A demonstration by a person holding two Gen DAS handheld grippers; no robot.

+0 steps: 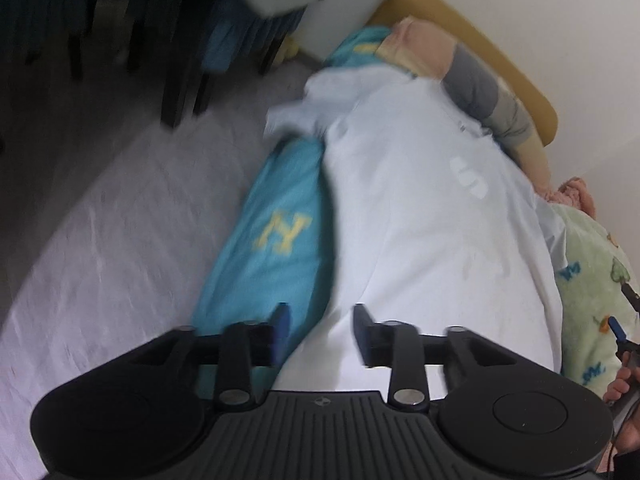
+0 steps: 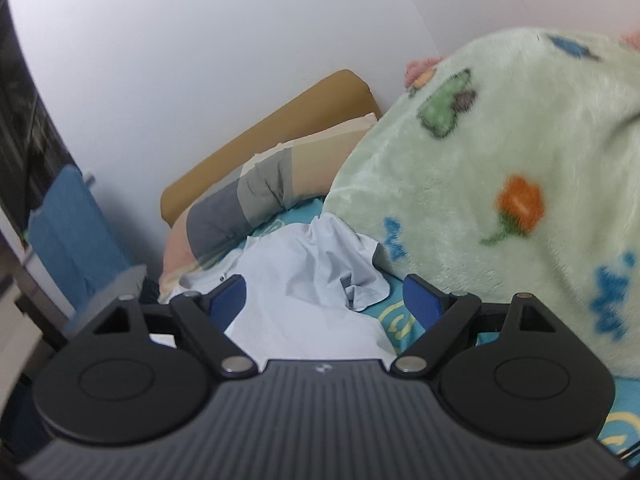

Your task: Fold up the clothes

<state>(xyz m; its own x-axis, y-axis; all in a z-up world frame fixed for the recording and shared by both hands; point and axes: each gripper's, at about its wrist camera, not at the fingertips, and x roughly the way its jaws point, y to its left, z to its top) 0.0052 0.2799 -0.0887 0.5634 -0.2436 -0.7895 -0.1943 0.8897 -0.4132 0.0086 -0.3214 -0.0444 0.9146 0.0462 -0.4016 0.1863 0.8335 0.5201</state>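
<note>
A pale blue shirt (image 1: 420, 216) lies spread on the bed over a turquoise blanket (image 1: 272, 240) with yellow letters. My left gripper (image 1: 322, 334) is open just above the shirt's near hem, holding nothing. In the right wrist view the same shirt (image 2: 304, 280) lies rumpled, one sleeve bunched near a green fleece. My right gripper (image 2: 324, 300) is wide open above that part of the shirt, empty. It also shows at the right edge of the left wrist view (image 1: 624, 332), held in a hand.
A green patterned fleece blanket (image 2: 500, 184) is piled at the shirt's right side. A striped pillow (image 2: 256, 196) and a mustard headboard (image 2: 264, 136) lie against the white wall. The white bedsheet (image 1: 100, 264) stretches left; dark chair legs (image 1: 180, 80) stand beyond the bed.
</note>
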